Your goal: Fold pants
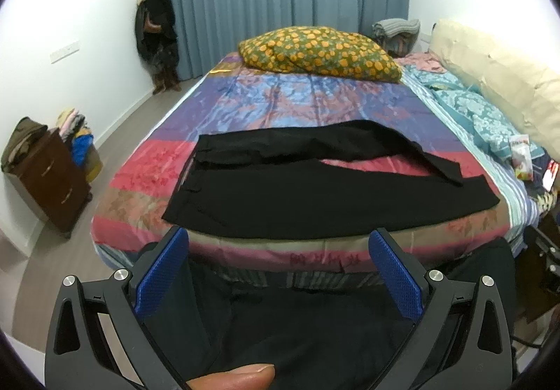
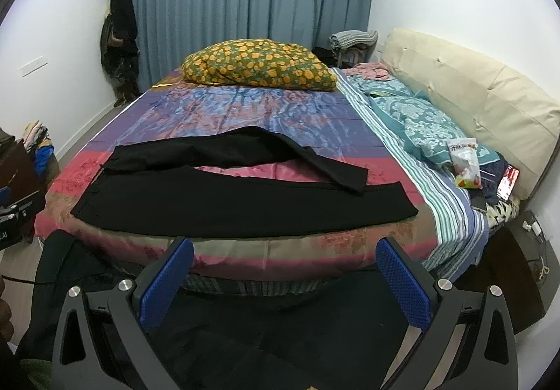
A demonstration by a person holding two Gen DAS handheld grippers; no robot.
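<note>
On the bed (image 1: 140, 180), near its front edge, the pants (image 1: 280, 194) lie spread across the striped cover, waistband to the left and hems to the right. The near leg lies flat and straight. The far leg bends: its lower part angles forward so that its hem overlaps the near leg at the right end, leaving a wedge of cover exposed between the legs.

Task status, judged from the layout: no fold is complete. The legs are not yet stacked one on the other, and no lengthwise fold has been made. All folding steps remain.

Left gripper (image 1: 280, 271): jaws spread wide, released, holding nothing. The blue pads (image 1: 164, 271) stand short of the bed edge, apart from the pants.

Right gripper (image 2: 285, 278): jaws likewise spread wide and vacant, clear of the pants and in front of the bed edge.

A floral pillow (image 2: 259, 68) rests at the far end, well apart from the pants.
</note>
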